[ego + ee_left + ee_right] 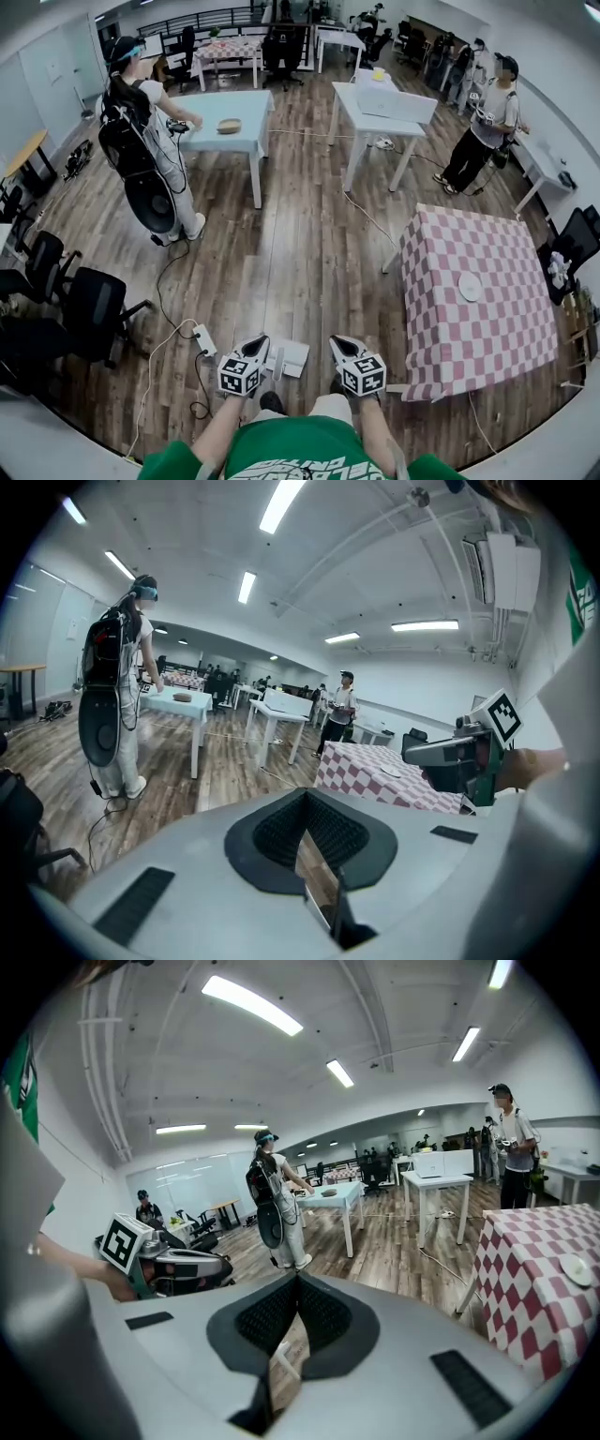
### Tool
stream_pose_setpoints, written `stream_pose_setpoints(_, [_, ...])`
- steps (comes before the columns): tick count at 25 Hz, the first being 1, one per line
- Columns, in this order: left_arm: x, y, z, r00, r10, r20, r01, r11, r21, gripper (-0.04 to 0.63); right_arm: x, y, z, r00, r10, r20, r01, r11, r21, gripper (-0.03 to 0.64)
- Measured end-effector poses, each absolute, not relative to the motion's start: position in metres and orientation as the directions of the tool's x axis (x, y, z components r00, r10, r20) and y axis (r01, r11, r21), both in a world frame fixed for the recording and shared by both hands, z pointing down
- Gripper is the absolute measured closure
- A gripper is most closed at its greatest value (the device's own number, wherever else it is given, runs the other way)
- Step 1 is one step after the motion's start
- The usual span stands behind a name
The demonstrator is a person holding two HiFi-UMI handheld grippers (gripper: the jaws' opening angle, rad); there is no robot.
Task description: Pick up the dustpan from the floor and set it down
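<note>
A white, flat dustpan (291,356) lies on the wooden floor just in front of my feet, between the two grippers. In the head view my left gripper (260,340) hangs above its left edge and my right gripper (336,340) just to its right; neither touches it. In the left gripper view the left gripper (305,797) has its dark pads meeting at the tip with nothing between them. The right gripper (298,1279) looks the same in its own view, pads together and empty. Each gripper also shows at the edge of the other's view.
A table with a pink checked cloth (469,281) stands close on the right. A power strip and cable (204,339) lie on the floor to the left, near black office chairs (89,309). A person with a backpack (141,141) stands at a light blue table (230,122) further off.
</note>
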State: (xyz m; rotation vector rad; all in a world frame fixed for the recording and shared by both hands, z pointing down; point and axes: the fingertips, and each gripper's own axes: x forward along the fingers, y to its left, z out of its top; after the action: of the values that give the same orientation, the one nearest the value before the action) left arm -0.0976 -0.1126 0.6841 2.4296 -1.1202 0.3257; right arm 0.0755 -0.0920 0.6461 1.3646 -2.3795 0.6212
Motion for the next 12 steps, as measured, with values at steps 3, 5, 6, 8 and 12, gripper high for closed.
stream_pose_setpoints(3, [-0.088, -0.114, 0.684, 0.633, -0.672, 0.385, -0.774, -0.567, 0.282, 0.591, 0.086, -0.101, 0.652, -0.499, -0.718, 0.485, -0.864, 0.460, -0.206, 0.609])
stream_pose_setpoints(5, [-0.083, -0.116, 0.684, 0.629, -0.676, 0.385, -0.777, -0.565, 0.277, 0.591, 0.091, -0.104, 0.655, -0.501, -0.716, 0.487, -0.862, 0.461, -0.209, 0.609])
stream_pose_setpoints(6, [-0.083, -0.117, 0.684, 0.627, -0.676, 0.387, -0.779, -0.564, 0.275, 0.591, 0.093, -0.106, 0.655, -0.501, -0.716, 0.487, -0.862, 0.460, -0.211, 0.609])
stream_pose_setpoints(8, [-0.083, -0.117, 0.685, 0.623, -0.676, 0.394, -0.782, -0.561, 0.273, 0.591, 0.095, -0.107, 0.656, -0.503, -0.714, 0.487, -0.862, 0.459, -0.216, 0.609])
stream_pose_setpoints(12, [-0.086, -0.113, 0.688, 0.618, -0.671, 0.409, -0.785, -0.557, 0.272, 0.591, 0.097, -0.103, 0.662, -0.503, -0.710, 0.494, -0.862, 0.454, -0.225, 0.609])
